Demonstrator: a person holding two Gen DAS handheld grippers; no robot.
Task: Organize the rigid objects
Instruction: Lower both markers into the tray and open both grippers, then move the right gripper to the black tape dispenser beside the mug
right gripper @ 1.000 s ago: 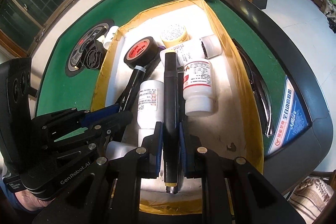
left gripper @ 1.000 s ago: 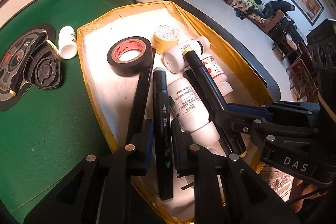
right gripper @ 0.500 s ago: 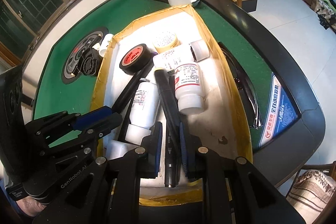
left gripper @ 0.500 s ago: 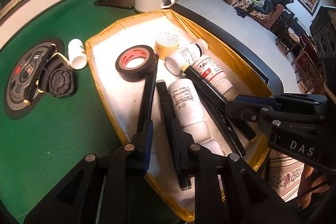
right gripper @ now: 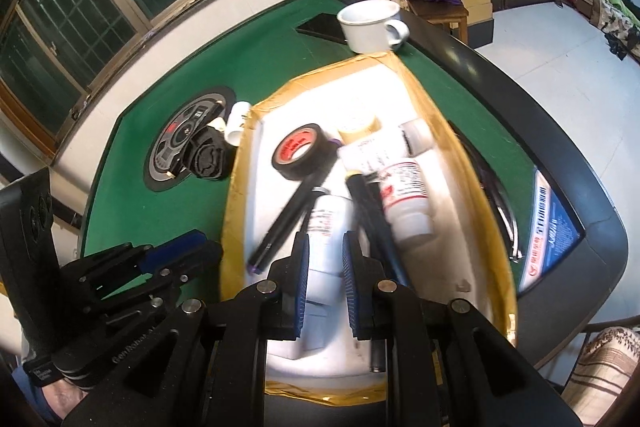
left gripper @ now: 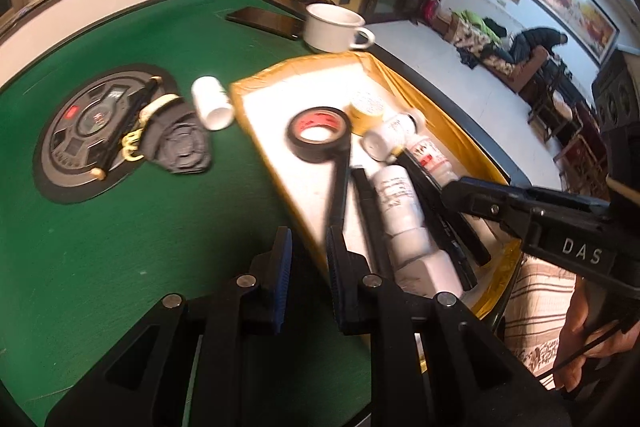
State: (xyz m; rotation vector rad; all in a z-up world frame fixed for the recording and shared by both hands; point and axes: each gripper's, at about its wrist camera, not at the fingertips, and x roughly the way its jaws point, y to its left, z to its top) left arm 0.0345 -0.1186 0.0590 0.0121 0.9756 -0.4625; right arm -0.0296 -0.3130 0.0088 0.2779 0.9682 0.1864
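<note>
A white tray with a yellow taped rim [left gripper: 260,131] [right gripper: 236,195] holds a black tape roll [left gripper: 320,135] [right gripper: 302,151], a yellow tape roll [left gripper: 366,107], white pill bottles [left gripper: 400,203] [right gripper: 406,195] and black markers [left gripper: 372,215] [right gripper: 370,211]. One white bottle [left gripper: 212,103] lies on the green felt outside the tray. My left gripper [left gripper: 308,259] is open and empty over the tray's left rim. My right gripper [right gripper: 324,275] is open and empty above a white bottle [right gripper: 328,223] in the tray.
A white mug [left gripper: 334,29] [right gripper: 370,25] and a black phone [left gripper: 264,21] sit at the far table edge. A round control panel [left gripper: 96,131] with a black pouch [left gripper: 180,143] lies left of the tray. The table's black rail [right gripper: 560,131] runs on the right.
Both grippers have let go of their black markers, which now lie in the tray. Both have pulled back and up; the left one has shifted left over the tray rim.
</note>
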